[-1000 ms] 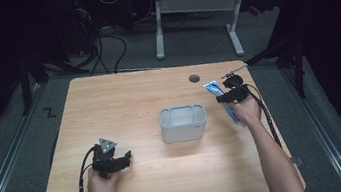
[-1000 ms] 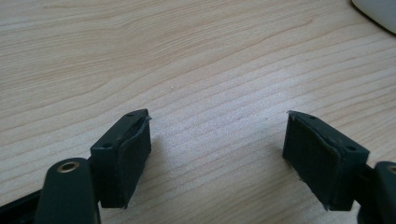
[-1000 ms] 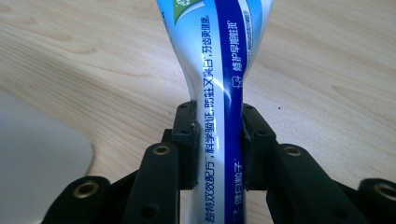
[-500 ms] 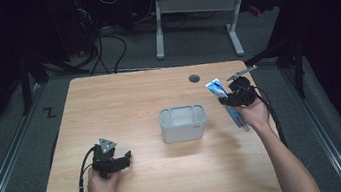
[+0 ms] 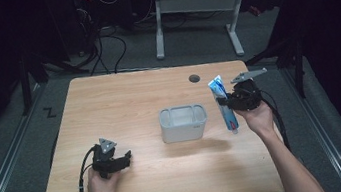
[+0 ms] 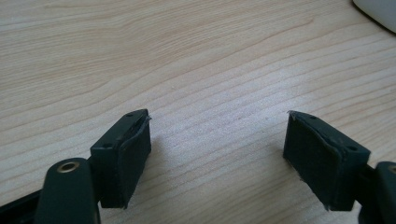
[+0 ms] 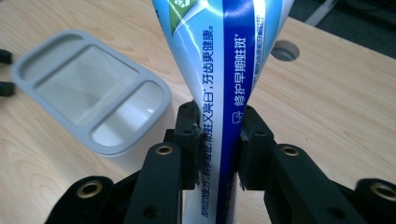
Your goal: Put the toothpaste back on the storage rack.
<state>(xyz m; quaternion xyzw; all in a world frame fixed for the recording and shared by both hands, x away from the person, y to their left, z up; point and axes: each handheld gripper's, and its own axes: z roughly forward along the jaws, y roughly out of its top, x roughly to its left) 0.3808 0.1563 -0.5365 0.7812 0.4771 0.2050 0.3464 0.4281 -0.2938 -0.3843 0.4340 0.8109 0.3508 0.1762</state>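
Item: my right claw [image 7: 218, 140], clamped across a toothpaste tube [image 7: 224, 56]; the tube runs between the pads, its flat end beyond the tips. Grey container [image 7: 93, 98] ahead-left. My left claw [image 6: 217, 149]: agape, holding nothing.

High view overhead, facing forward-down; gripper views close, low; shared table [image 5: 170, 177] and container [image 5: 183, 123].

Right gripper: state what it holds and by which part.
The right gripper is shut on the toothpaste tube, pinching its body partway along. The left gripper is open, holding nothing.
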